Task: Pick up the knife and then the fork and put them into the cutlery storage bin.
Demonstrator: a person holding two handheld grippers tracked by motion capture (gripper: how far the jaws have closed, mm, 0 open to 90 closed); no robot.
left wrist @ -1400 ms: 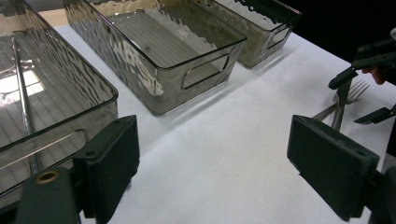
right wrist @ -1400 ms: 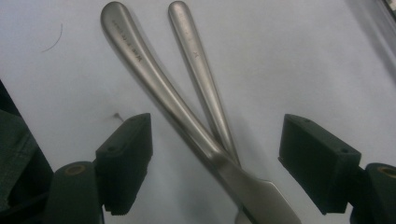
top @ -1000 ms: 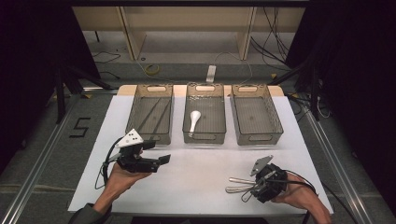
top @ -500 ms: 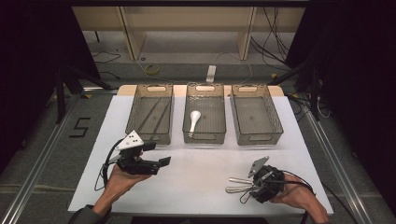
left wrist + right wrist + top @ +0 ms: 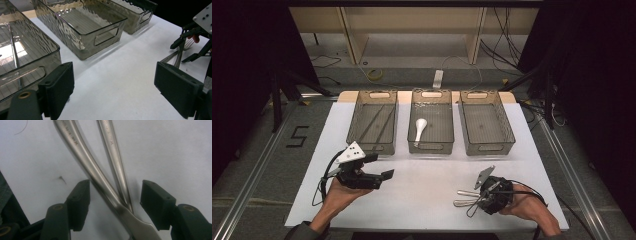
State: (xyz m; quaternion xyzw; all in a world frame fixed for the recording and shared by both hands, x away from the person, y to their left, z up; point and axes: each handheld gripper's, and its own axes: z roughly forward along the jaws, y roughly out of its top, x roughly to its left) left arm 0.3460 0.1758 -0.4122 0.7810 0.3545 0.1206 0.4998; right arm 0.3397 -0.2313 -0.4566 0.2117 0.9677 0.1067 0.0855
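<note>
The right tool (image 5: 113, 202) is held low over the white surface (image 5: 427, 185), and its two black pads are seen apart on either side of two crossed steel cutlery handles (image 5: 105, 170). The jaws have just been closing, yet a gap is left on each side and the handles are not pressed. The handles lie flat on the surface, run away from the tool and cross just between its pads. In the high view the right tool (image 5: 479, 194) is seen near the surface's front edge, with the cutlery (image 5: 467, 197) reaching out to its left.

The left tool (image 5: 113, 85) is held open over bare surface, nothing being between its pads. Three smoky plastic bins are ranged beyond it; a white spoon (image 5: 420, 127) lies in the middle bin (image 5: 432, 146), and thin dark sticks are seen in the left bin (image 5: 374, 145).
</note>
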